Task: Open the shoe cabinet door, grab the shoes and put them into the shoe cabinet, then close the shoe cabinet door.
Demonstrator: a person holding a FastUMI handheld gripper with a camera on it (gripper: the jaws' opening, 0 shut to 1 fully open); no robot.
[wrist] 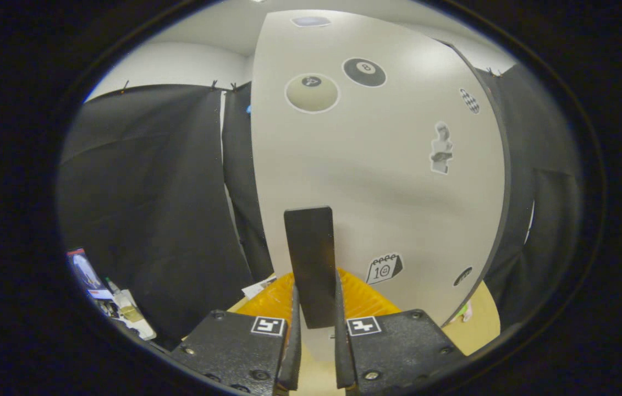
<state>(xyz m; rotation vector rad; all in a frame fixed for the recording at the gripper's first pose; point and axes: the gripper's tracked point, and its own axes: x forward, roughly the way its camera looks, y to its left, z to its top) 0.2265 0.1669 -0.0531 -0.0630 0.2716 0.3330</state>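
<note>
- Pale grey board is the main thing here: it is the cabinet door [376, 181], a flat panel with several stickers [364, 72] on it, standing just ahead of the tongs [315, 330].
- A dark, flat, upright handle [311, 258] sits on the lower part of this door. It goes down between the two fingers of the tongs.
- The tongs are nearly together, with only the narrow handle in the gap. Both fingers [294, 335] seem to press on its sides, so I judge that the tongs are clamped on the handle.
- How far the task is: I think this is the door step. The right edge of the door looks dark and thick, as if the door is turned a little out, but I cannot tell for sure if it is open or closed.
- I also cannot tell whether this is the opening at the start or the closing at the end, because the inside of the cabinet is hidden behind the door.
- The shoes cannot be placed from here. Something orange-yellow with ridges [278, 300] lies low behind the handle, on the light wooden counter [481, 324]; what it is, I cannot say.
- Black cloth [151, 192] hangs to the left and to the right of the door.
- What is left, in my judgement: at least to finish moving the door with the handle.
</note>
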